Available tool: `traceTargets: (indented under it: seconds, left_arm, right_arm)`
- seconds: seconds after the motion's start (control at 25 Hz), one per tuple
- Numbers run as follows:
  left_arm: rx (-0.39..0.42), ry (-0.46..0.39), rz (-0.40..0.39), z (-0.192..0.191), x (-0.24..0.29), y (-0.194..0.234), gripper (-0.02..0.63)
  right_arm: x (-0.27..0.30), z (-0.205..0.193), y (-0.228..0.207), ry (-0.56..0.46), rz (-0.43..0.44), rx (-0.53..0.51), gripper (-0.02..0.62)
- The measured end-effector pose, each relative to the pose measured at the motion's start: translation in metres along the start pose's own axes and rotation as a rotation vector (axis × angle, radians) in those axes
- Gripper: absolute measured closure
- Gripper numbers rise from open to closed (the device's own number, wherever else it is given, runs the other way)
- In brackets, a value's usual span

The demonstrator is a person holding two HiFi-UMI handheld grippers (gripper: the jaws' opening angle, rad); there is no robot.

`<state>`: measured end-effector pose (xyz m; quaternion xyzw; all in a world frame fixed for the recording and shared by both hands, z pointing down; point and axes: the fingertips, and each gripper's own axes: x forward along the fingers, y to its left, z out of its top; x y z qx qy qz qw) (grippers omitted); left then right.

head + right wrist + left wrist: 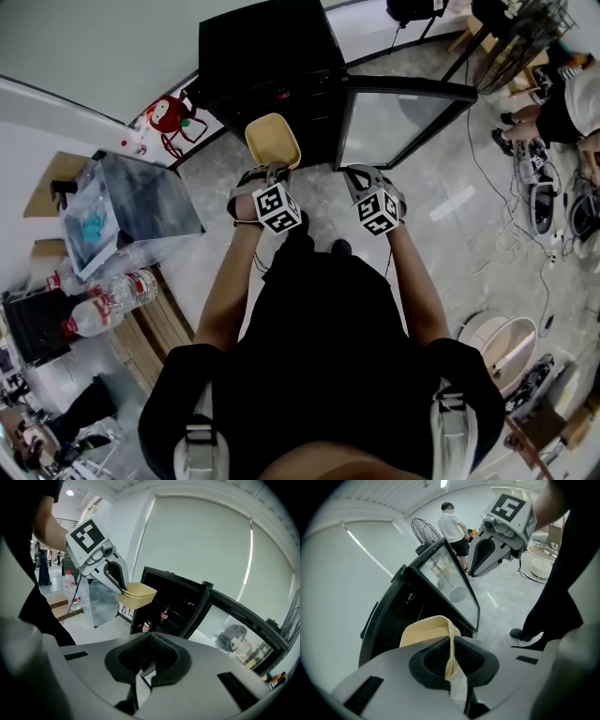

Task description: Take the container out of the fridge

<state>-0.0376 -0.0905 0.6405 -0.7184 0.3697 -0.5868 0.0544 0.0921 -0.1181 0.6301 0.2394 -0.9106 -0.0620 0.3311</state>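
Note:
A pale yellow container (pixel 273 140) is held in the air in front of the black fridge (pixel 272 56), outside it. My left gripper (pixel 274 174) is shut on the container's rim (pixel 451 648), and the tub (pixel 425 629) stretches away from the jaws. The right gripper view shows the same container (pixel 138 594) clamped by the left gripper (pixel 123 590). My right gripper (pixel 361 178) hangs beside it, shut with nothing between the jaws (pixel 151 656). The fridge's glass door (pixel 401 117) stands open to the right.
Bottles (pixel 164 613) and a can (pixel 145 626) stand on the fridge shelves. A dark cabinet (pixel 150 194) and water bottles (pixel 112 302) are on the left. Cables (pixel 525 234) and a white tub (pixel 502 347) lie on the floor to the right. A person (pixel 453 524) stands beyond the door.

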Motion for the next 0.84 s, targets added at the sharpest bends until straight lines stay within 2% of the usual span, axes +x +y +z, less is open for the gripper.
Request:
traceTargets:
  seconds: [0.24,0.48,0.84]
  left_arm:
    - [-0.015,0.003,-0.004,0.013,-0.009,-0.026,0.566]
    - [-0.054,-0.006,-0.021,0.027,-0.015,-0.052,0.566]
    - [-0.057,-0.005,-0.036,0.042,-0.022,-0.078,0.566]
  right_arm:
    - [-0.022,-0.016,0.009,0.002,0.019,-0.012,0.597]
    - [-0.041,-0.037,0.015,-0.001,0.033,0.023,0.597]
    - [-0.062,-0.058,0.020,0.009,0.035,0.030,0.597]
